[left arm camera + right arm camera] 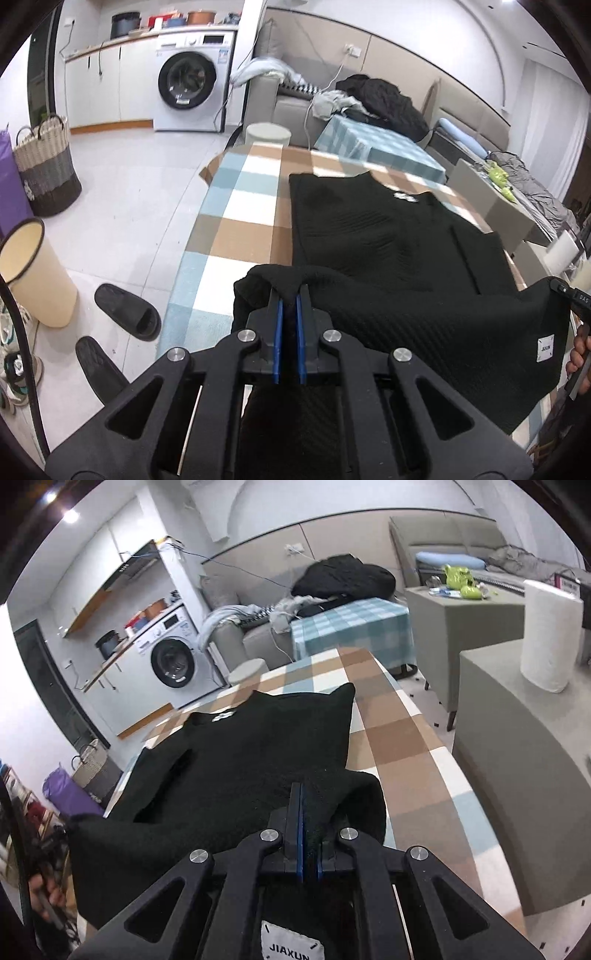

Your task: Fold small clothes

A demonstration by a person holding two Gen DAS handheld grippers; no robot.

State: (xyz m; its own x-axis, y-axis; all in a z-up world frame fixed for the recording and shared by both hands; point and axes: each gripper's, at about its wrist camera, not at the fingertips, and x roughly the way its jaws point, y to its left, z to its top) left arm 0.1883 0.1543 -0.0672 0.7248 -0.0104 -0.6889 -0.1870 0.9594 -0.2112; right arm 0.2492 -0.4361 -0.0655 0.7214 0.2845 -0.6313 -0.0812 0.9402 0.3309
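Room: a living space with a white tiled floor [122, 206], a washer [188, 79] under a counter at the back, and a grey sofa [291, 107] along the wall.
Surface: a table [236, 229] under a checked cloth of brown, blue and white squares.
Second cloth: a blue-checked cover [373, 147] lay beyond the table's far end, in front of the sofa.
Sofa load: a black coat [384, 98] and pale crumpled clothes were piled on the seat.
Side units: grey blocks [517, 746] stood to the right of the table, with a paper roll [550, 635] upright on one.
Basket: a woven basket [46, 166] stood on the floor near the cabinets; its contents could not be seen.
Bin: a cream bin [35, 273] stood tilted by the table; its inside looked bare as far as visible.
Floor items: black slippers [127, 312] lay beside the bin.
Garment: a black top [369, 236] lay spread on the table, its near hem lifted off the cloth.
Left gripper [290, 295]: jaws clamped on the left corner of the hem.
Right gripper [306, 794]: jaws clamped on the right corner, the fabric bunched over the pads.
Label: a white tag [291, 949] showed under the right gripper.
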